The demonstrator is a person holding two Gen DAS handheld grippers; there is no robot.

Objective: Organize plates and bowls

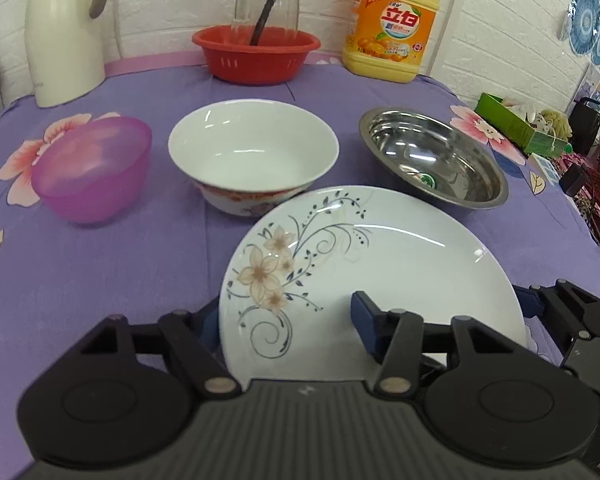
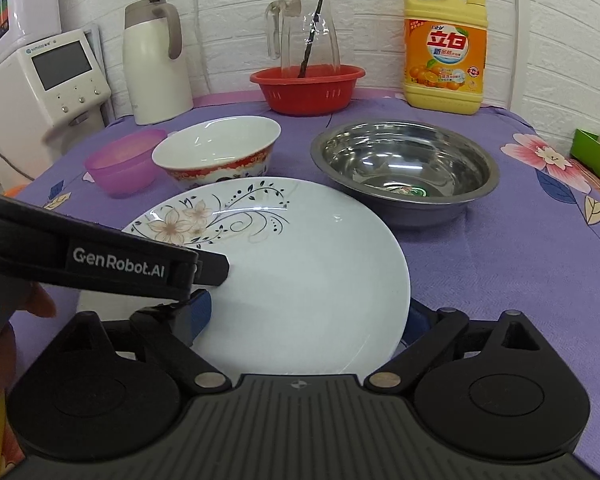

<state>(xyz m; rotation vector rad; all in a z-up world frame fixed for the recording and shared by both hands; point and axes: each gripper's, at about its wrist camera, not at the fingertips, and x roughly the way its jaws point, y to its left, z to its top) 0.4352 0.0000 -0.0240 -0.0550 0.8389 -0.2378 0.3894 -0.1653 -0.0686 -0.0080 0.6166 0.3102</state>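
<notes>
The flowered plate (image 1: 380, 264) sits gripped at its near edge by both the left gripper (image 1: 288, 324) and the right gripper (image 2: 304, 316). The white bowl (image 1: 252, 152) stands just ahead; uneven lifting could tip the plate into it.

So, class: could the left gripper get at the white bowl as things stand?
Probably not yet. The left gripper has the plate between its fingers, and that plate lies between it and the white bowl. The bowl's top is uncovered, though.
</notes>
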